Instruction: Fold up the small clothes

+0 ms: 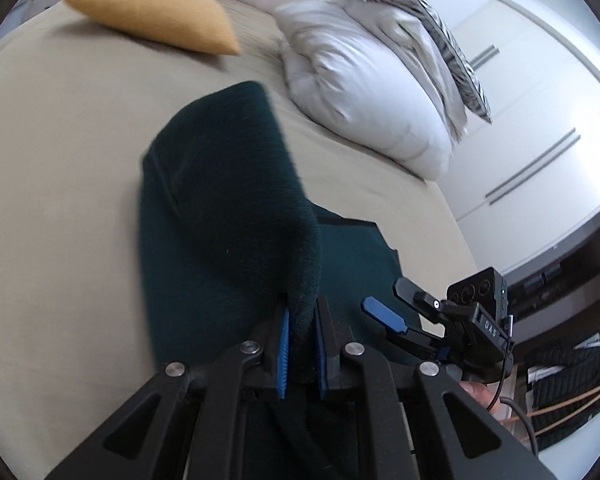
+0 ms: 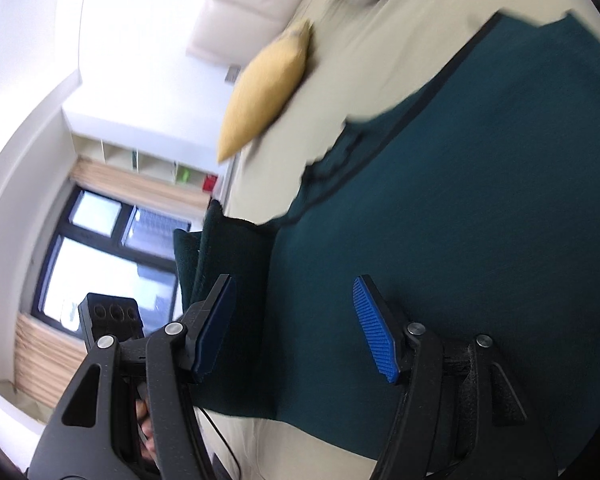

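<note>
While the left gripper [image 1: 302,340] has its jaws pinched on the dark green fleece garment [image 1: 228,216], lifting a flap, the rest lies flat rightward on the beige bed [image 1: 60,160]. The right gripper [image 2: 296,328] hovers over that part, jaws half open, empty.

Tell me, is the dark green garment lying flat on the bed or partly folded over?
Partly folded: the left gripper is shut on a lifted flap of the dark green garment; the rest lies flat.

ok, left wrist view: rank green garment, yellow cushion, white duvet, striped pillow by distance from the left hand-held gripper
1. green garment, clamped in the left hand-held gripper
2. white duvet, upper right
3. yellow cushion, upper left, and striped pillow, behind the duvet: too close to call
</note>
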### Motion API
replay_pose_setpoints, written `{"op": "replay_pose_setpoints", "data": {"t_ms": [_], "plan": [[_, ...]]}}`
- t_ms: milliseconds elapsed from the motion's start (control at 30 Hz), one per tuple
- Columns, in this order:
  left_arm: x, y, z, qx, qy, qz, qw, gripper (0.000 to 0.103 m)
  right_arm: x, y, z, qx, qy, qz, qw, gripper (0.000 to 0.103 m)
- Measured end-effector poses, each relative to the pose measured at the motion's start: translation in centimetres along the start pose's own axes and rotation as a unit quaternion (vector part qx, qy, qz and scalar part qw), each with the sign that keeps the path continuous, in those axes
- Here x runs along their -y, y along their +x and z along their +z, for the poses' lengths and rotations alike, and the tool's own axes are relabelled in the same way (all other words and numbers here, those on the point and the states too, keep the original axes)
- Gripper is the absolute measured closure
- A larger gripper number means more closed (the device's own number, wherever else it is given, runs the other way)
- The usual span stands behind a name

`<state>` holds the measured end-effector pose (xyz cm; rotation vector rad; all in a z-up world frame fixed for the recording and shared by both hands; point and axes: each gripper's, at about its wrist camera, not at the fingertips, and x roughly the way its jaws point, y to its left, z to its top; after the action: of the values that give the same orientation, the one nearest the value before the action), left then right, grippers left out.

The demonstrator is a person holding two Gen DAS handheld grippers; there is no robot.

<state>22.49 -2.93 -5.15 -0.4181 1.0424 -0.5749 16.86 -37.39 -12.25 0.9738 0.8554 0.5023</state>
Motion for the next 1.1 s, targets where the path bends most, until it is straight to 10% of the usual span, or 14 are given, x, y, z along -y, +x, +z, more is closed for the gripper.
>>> {"op": "replay_pose_setpoints", "data": {"t_ms": [300, 500, 600, 933, 1100], "plan": [[2.0, 10.8, -2.1, -0.049, -0.011, -0.019, 0.9985, 0.086, 5.8, -4.3, 2.8, 0.02, 0.048, 0.004, 0.999, 0.045], [3.3, 7.6, -2.4, -0.037, 0.006, -0.051, 0.998, 0.045, 5.8, -4.2, 3.3, 0.01, 0.042, -0.008, 0.999, 0.044], [4.8, 4.2, -3.6, -0.009, 0.038, -0.098, 0.9944, 0.042, 4.7, -3.3, 3.2, 0.0, 0.039, -0.017, 0.999, 0.043], [-1.8, -0.6, -6.7, 0.037, -0.011, -0.04, 0.9984, 0.046, 2.3, 1.1, 3.1, -0.075, 0.031, -0.075, 0.994, 0.043], [-2.2, -0.8, -7.4, 0.039, -0.011, -0.042, 0.9983, 0.046, 0.1, 5.0, 2.8, -0.139, -0.009, -0.129, 0.982, 0.061]]}}
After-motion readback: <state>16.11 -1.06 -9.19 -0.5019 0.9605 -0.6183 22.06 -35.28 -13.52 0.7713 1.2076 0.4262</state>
